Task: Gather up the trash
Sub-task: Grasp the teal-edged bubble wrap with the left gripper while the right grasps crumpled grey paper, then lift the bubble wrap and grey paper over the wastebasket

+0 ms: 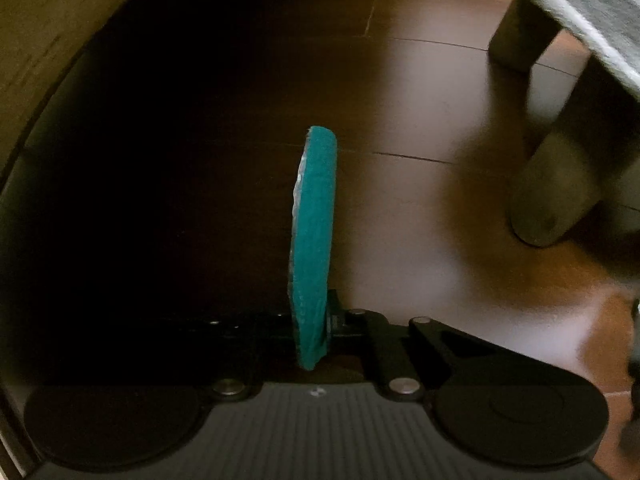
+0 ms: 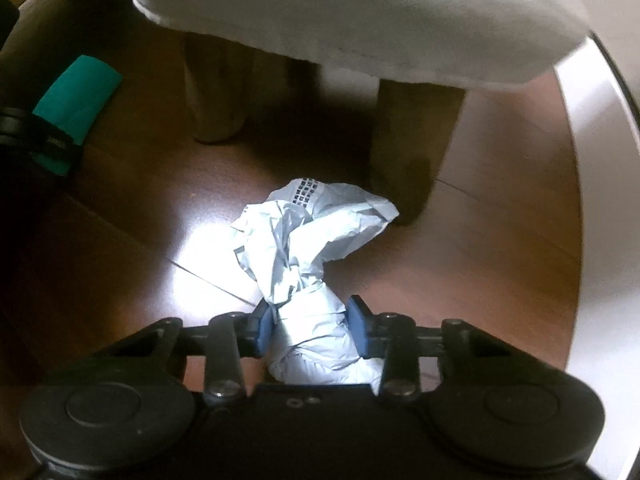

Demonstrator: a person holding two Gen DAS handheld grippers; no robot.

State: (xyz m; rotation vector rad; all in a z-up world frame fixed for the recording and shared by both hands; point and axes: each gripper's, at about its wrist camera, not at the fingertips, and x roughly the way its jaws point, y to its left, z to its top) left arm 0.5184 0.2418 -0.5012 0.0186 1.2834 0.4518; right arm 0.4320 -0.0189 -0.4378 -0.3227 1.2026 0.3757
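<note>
So the right wrist view shows the right gripper [image 2: 310, 328] clamped on a crumpled white plastic bag [image 2: 312, 240], bunched end poking forward over the wood floor [image 2: 120, 280]. Only the left view shows the left gripper [image 1: 316, 320] pinching a flat teal piece [image 1: 314, 236] edge-on, long axis pointing straight ahead. Chair legs [image 2: 412, 136] under a white cushion [image 2: 360, 20] stand just past the bag.

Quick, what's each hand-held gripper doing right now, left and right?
Left hand-held gripper: closed on a flat teal piece.
Right hand-held gripper: closed on a crumpled white wrapper.
</note>
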